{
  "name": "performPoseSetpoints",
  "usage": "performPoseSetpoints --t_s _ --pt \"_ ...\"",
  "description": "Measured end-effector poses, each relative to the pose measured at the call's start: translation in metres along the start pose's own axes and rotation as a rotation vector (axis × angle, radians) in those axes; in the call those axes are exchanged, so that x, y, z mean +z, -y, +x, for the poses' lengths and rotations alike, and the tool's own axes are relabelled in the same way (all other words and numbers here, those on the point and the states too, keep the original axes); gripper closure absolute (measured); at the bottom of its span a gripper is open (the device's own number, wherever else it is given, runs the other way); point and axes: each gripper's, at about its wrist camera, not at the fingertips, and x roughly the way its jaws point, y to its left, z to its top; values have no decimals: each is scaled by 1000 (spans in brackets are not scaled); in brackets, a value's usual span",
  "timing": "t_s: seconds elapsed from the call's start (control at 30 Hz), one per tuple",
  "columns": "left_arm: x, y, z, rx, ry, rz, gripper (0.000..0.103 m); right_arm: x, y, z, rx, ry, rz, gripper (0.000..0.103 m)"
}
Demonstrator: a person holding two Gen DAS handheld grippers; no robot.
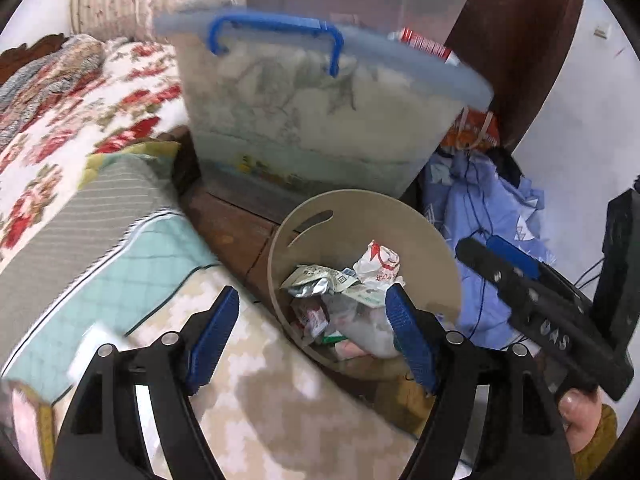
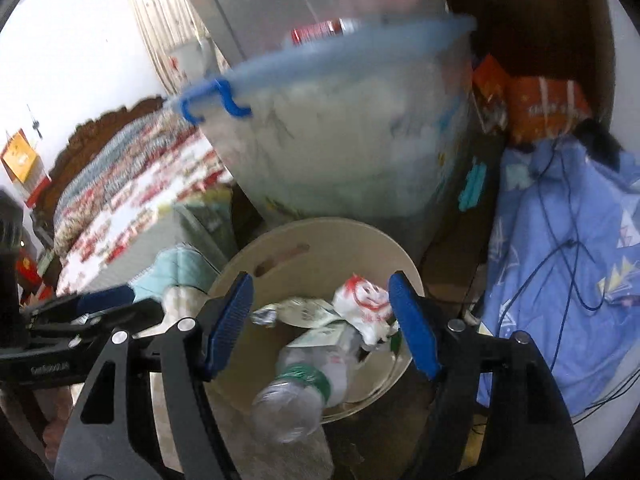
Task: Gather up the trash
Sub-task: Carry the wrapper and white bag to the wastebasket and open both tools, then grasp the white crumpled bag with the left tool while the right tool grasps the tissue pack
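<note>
From the left wrist view, the left tongs (image 1: pixel 312 320) are hovering with their blue pads standing wide apart and nothing between them. Just beyond them a round beige bin (image 1: pixel 416 220) is sitting on the floor, holding a heap of trash: a crumpled white bag with red print (image 1: pixel 378 262), silvery wrappers (image 1: pixel 312 286) and paper scraps. Behind the bin a big clear storage box (image 1: pixel 316 120) with a blue handle (image 1: pixel 276 36) is standing, and a red can (image 1: pixel 426 46) is lying on its lid. To the left a bed with a flowered quilt (image 1: pixel 80 112) is stretching away. To the right blue cloth (image 1: pixel 480 208) is lying in a heap, with the right tongs (image 1: pixel 492 256) reaching in over it and a hand (image 1: pixel 580 420) gripping their handle at the near right.

From the right wrist view, the right tongs (image 2: pixel 320 320) are gaping wide, clamped on nothing. A clear plastic bottle (image 2: pixel 296 396) with a green label is lying tilted at the near rim of the bin (image 2: pixel 320 240), neck pointing into the bin, below the pads and apart from them. The bag (image 2: pixel 362 300) and wrappers (image 2: pixel 268 316) are lying deeper inside. The left tongs (image 2: pixel 104 300) are showing at the left, the storage box (image 2: pixel 340 140) is looming beyond, and an orange carton (image 2: pixel 544 108) is resting at the far right above the blue cloth (image 2: pixel 560 240).
</note>
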Motion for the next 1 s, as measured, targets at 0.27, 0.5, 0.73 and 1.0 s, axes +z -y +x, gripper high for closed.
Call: performPoseSetpoints --t_s 0.27,0.5,0.73,1.0 --pt "-84 -52 -116 98 94 9 31 -19 -66 -26 162 -13 -73 32" --pt "-186 -164 -221 368 130 -176 30 -59 -164 -22 327 -109 -213 32" --pt "-284 -275 -306 730 141 -524 15 -89 -225 -3 331 -120 -272 32" --pt "-317 -319 -283 633 68 -667 14 -86 -238 54 184 -158 -372 8"
